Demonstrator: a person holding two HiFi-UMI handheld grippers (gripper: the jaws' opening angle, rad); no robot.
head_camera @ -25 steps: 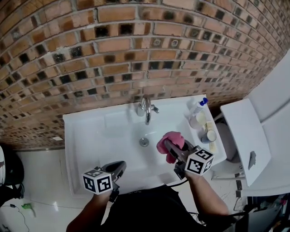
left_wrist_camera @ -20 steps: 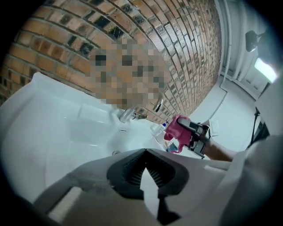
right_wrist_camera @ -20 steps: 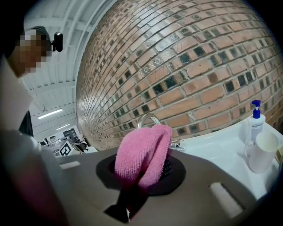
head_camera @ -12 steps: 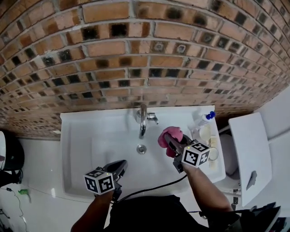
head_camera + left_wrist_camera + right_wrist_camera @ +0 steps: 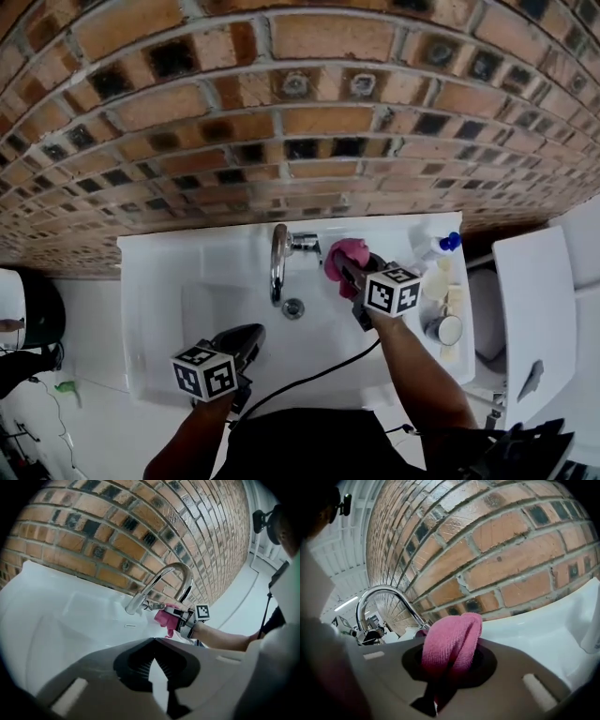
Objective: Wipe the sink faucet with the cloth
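Observation:
The chrome faucet (image 5: 277, 255) arches over the white sink (image 5: 169, 281); its side handle (image 5: 306, 242) points right. My right gripper (image 5: 349, 272) is shut on a folded pink cloth (image 5: 343, 257), which sits right beside the handle, touching or nearly so. In the right gripper view the cloth (image 5: 451, 641) bulges from the jaws with the faucet (image 5: 383, 596) to its left. The left gripper (image 5: 236, 343) hangs over the sink's near rim, shut and holding nothing. In the left gripper view, the faucet (image 5: 165, 581) and the cloth (image 5: 163, 618) show ahead.
A brick wall (image 5: 281, 112) rises right behind the sink. A spray bottle (image 5: 439, 247), a cup (image 5: 444, 329) and small items crowd the sink's right ledge. The drain (image 5: 293, 307) lies under the spout. A white toilet (image 5: 532, 309) stands at the right. A black cable (image 5: 314, 373) crosses the near rim.
My right gripper has carried the pink cloth away from me, from over the basin up to the faucet handle. The left gripper has stayed at the near rim.

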